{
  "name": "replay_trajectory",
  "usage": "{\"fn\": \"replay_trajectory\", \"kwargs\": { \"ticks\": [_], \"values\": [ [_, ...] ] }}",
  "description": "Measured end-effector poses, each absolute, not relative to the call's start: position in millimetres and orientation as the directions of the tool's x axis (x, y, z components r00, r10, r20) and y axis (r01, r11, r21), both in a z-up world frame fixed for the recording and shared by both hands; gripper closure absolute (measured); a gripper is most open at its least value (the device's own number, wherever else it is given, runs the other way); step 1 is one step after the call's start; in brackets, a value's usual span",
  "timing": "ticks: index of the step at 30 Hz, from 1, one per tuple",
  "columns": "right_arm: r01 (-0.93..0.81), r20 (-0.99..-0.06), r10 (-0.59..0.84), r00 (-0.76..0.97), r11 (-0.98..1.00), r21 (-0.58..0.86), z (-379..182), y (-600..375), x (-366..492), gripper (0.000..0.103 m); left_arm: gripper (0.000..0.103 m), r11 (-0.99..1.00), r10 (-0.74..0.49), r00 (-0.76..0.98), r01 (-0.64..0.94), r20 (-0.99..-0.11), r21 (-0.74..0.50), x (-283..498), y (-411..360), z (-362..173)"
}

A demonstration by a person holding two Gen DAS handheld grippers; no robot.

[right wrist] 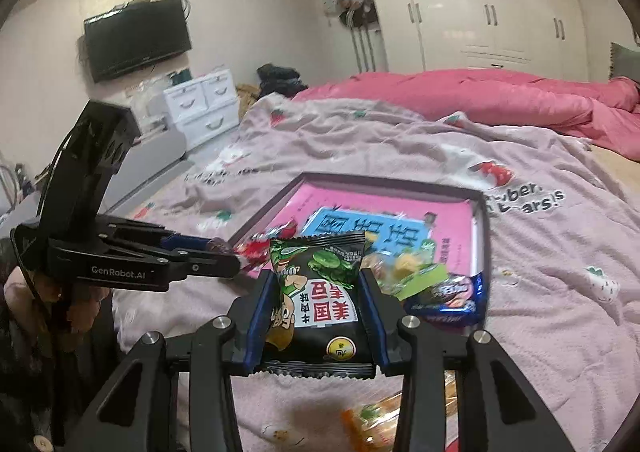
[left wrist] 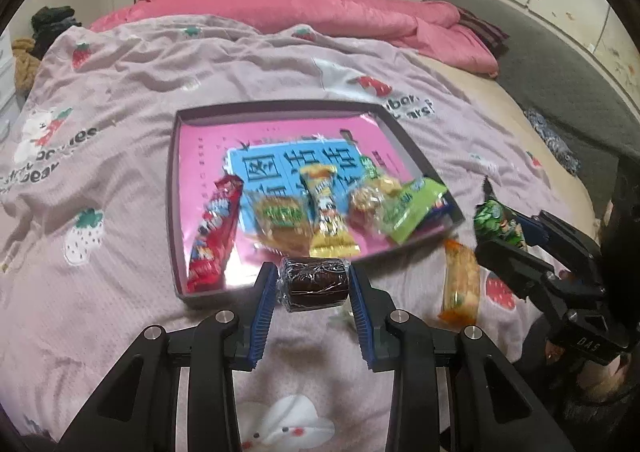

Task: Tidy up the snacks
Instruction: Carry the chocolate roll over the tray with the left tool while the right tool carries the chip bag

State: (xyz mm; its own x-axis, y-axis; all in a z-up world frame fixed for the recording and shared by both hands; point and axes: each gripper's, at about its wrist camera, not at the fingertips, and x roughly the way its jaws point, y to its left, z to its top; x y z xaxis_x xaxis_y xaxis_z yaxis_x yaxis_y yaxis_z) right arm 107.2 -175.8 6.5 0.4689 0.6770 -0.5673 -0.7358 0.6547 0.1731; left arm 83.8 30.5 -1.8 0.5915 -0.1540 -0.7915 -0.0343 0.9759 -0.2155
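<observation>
The left gripper (left wrist: 313, 286) has its jaws pinching a dark brown cake roll (left wrist: 313, 284) in clear wrap, held above the near rim of the tray (left wrist: 173, 188). The right gripper (right wrist: 318, 292) has its jaws clamped on both sides of a black and green snack packet (right wrist: 316, 292), held upright over the bed (right wrist: 540, 252), with the tray just ahead of it. The tray lies on the pink strawberry-print bedcover beyond both pairs of jaws; its floor is pink with a blue panel. Inside, ahead of the left jaws, lie a red packet (left wrist: 214, 236), a yellow packet (left wrist: 328, 212) and a green packet (left wrist: 412, 212). An orange packet (left wrist: 460, 284) lies on the bedcover outside the tray, between the two grippers in the left wrist view.
</observation>
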Motion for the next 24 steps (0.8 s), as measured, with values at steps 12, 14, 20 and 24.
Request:
{"fn": "replay_trajectory", "kwargs": {
  "ticks": [12,14,20,24],
  "values": [
    [-0.72,-0.521,0.68,0.516,0.674,0.167,18.0,-178.7,123.0,0.061,0.066,0.974,-0.121,0.636,-0.072,-0.762,-0.214,101.0,38.1,12.4],
    [-0.721,-0.512,0.687,0.516,0.671,0.174,20.2,-178.4,126.4,0.061,0.066,0.976,-0.108,0.643,-0.077,-0.758,-0.205,103.4,38.6,14.5],
    [-0.715,-0.493,0.681,0.542,0.682,0.155,23.7,-175.8,139.0,0.061,0.066,0.974,-0.094,0.652,-0.097,-0.752,-0.206,113.4,42.1,17.8],
    [-0.697,-0.484,0.673,0.559,0.698,0.166,24.2,-179.0,150.8,0.061,0.066,0.973,-0.087,0.658,-0.104,-0.748,-0.204,118.9,43.2,21.1]
  ]
}}
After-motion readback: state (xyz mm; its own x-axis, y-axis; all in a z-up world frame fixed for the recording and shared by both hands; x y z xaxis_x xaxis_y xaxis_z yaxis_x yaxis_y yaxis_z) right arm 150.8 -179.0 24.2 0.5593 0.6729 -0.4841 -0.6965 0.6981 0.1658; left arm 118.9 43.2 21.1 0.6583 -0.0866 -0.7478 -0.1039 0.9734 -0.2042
